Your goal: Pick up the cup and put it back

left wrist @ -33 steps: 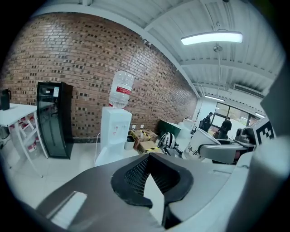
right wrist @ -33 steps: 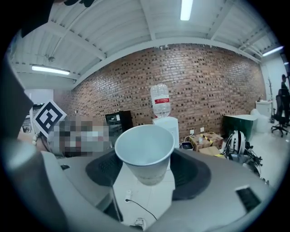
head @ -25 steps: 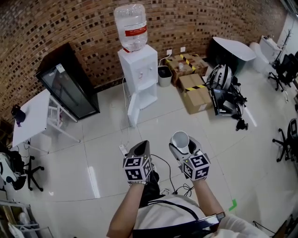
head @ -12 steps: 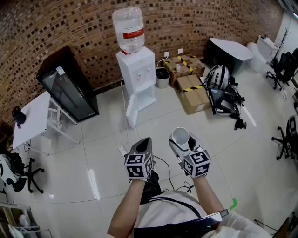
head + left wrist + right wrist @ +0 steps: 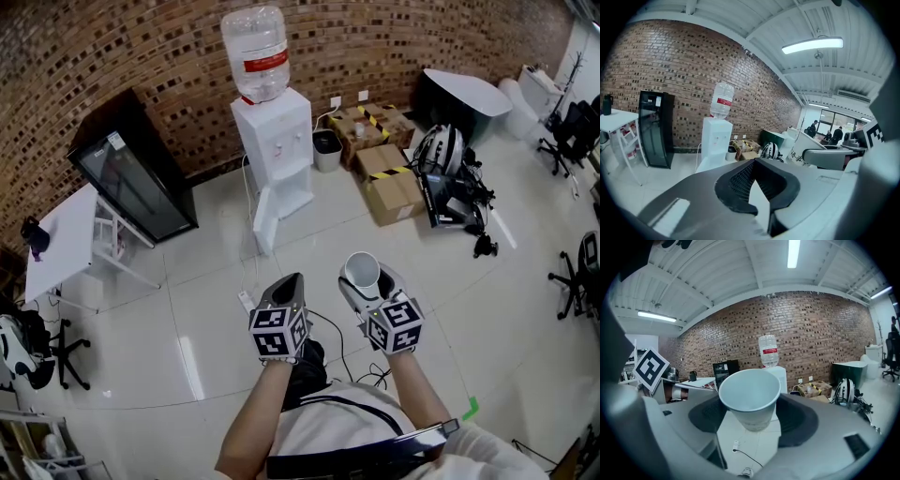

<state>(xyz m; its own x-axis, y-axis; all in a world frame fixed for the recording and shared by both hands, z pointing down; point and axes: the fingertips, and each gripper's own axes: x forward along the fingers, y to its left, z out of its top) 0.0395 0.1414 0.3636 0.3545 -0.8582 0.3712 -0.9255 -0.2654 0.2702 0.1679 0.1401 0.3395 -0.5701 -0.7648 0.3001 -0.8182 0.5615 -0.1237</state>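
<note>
A white paper cup (image 5: pixel 362 271) stands upright between the jaws of my right gripper (image 5: pixel 365 278), which is shut on its lower wall. In the right gripper view the cup (image 5: pixel 750 397) fills the middle, mouth up and empty, with the right gripper (image 5: pixel 751 417) closed round its base. My left gripper (image 5: pixel 292 280) hangs level beside it on the left, jaws together and holding nothing. Its dark pads (image 5: pixel 740 190) meet in the left gripper view. A white water dispenser (image 5: pixel 274 141) with a bottle on top stands ahead against the brick wall.
A black glass-door cabinet (image 5: pixel 136 178) and a white table (image 5: pixel 61 239) stand at the left. Cardboard boxes (image 5: pixel 389 183) and a helmet with gear (image 5: pixel 445 155) lie at the right of the dispenser. A power strip and cable (image 5: pixel 246 300) lie on the tiled floor near my feet.
The head view has drifted slightly, so the dispenser sits a little higher and further left. Both grippers keep their places, and the cup stays in the right one.
</note>
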